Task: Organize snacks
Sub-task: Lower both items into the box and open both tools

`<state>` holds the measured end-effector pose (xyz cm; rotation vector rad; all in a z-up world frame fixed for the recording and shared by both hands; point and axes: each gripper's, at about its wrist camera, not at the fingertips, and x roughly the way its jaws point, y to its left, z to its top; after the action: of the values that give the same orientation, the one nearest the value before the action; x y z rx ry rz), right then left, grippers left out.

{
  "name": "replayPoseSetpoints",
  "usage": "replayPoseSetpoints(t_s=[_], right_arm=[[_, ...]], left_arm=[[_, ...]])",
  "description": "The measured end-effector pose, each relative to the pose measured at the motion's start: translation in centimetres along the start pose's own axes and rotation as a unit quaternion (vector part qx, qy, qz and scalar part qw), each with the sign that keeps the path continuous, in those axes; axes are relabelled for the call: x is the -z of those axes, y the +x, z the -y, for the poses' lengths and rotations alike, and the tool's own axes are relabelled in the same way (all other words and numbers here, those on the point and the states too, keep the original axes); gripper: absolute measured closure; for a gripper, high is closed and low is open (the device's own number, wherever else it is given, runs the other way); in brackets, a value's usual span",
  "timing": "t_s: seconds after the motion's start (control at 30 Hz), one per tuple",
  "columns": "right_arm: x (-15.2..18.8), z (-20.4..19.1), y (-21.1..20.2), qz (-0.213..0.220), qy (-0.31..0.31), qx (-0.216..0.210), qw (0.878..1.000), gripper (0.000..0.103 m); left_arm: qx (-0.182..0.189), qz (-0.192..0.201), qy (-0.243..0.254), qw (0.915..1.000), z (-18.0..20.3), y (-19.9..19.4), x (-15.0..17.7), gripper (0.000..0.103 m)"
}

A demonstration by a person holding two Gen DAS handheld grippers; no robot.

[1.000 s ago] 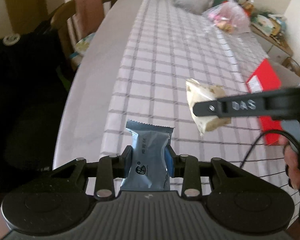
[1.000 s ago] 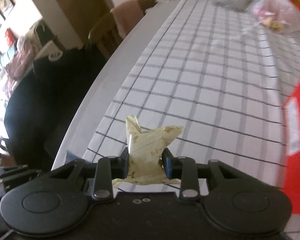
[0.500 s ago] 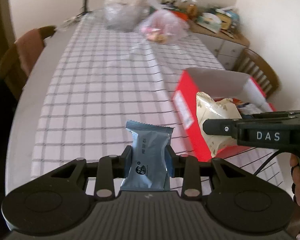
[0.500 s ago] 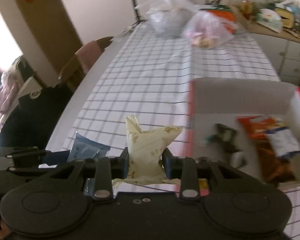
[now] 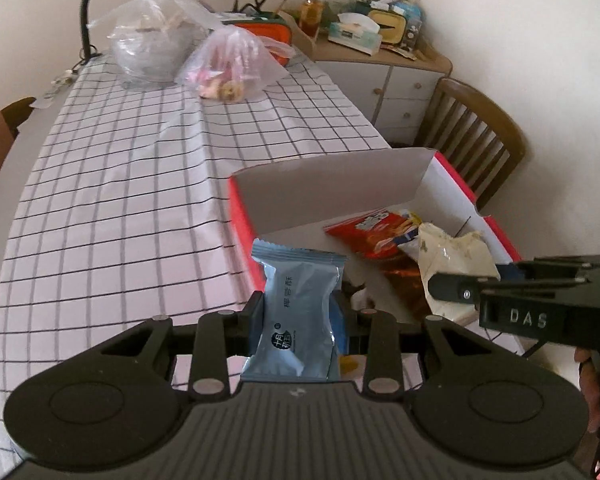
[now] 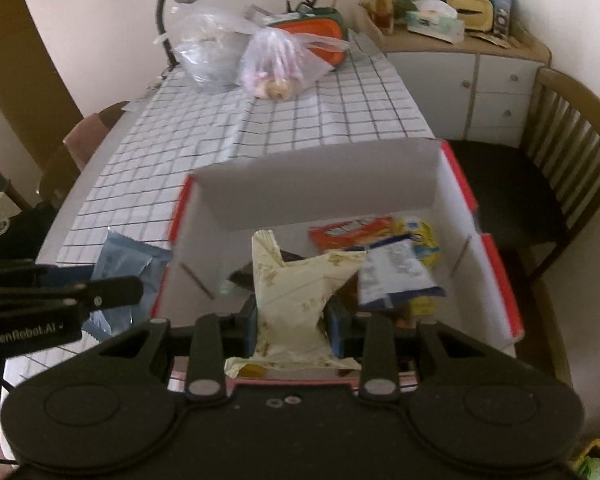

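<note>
The left gripper (image 5: 299,314) clamps a pale blue packet (image 5: 298,312) between its narrowly set fingers (image 5: 255,312) — glossy foil, crimped top edge, held upright beside the left wall of the red box (image 5: 242,224). The right gripper (image 6: 292,320) squeezes a cream packet (image 6: 296,292), crumpled and matte with a twisted top, above the box's open inside. The box — cardboard, red outside, white within — lies on the checked tablecloth (image 5: 120,184) and holds an orange-red bag (image 6: 350,232) and a blue-and-white sachet (image 6: 396,276).

The box (image 6: 500,280) sits on the table (image 5: 100,200), snack packets (image 6: 396,272) inside, bags (image 5: 232,64) behind.
</note>
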<state>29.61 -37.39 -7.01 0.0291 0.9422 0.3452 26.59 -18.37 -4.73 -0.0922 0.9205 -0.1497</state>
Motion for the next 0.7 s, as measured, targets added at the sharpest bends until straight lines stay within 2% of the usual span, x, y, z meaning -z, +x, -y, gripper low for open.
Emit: replayPoseSetpoints(t_s=[0.3,0.7], right_arm=[[0.4,1.7,1.9,-0.022,-0.009,-0.007,1.0,0.071],[1.2,2.5,3.3,-0.042,-0.003,-0.016,0.999,0.07]], left_arm=[[-0.006,-0.03,0.014,0.9994,3.3,3.8,-1.2,0.069],[-0.022,-0.065,0.016,0.9975,3.9,7.0,0.0,0.067]])
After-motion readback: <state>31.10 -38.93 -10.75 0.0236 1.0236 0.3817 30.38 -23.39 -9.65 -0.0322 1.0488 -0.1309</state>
